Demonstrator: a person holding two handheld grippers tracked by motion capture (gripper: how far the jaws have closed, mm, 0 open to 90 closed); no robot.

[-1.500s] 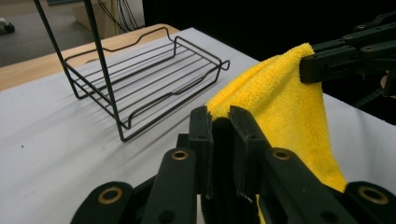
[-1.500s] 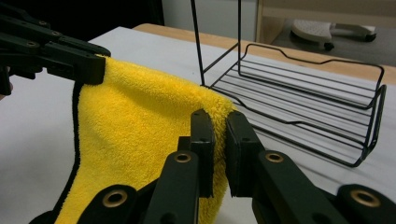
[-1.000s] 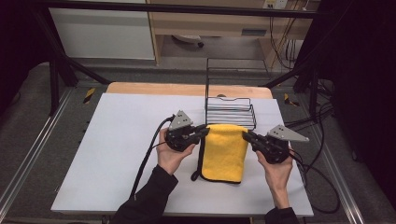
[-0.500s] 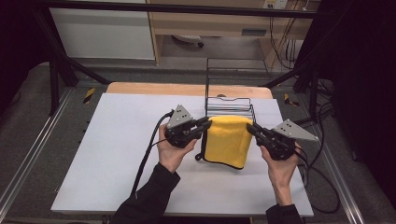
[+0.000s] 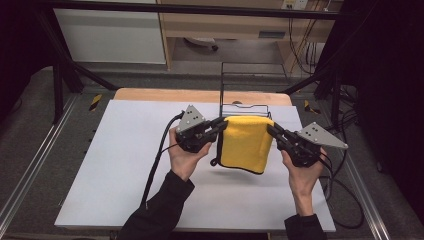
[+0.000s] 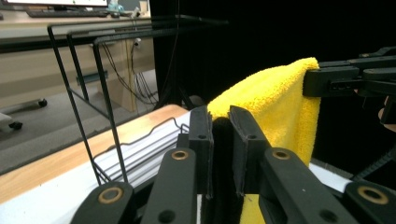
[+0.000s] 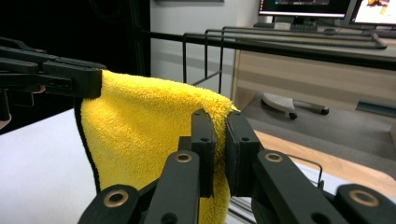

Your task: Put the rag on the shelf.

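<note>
A: Yellow terry towel (image 5: 246,143) hangs clear above the white table (image 5: 115,165), stretched between both tools.

B: And the grips?

A: The left gripper (image 5: 218,125) is clamped on its top left corner, the right gripper (image 5: 273,131) pinched on its top right corner.

B: Beyond it?

A: A black wire rack (image 5: 246,98) stands just behind the towel, at the table's far edge.
</note>
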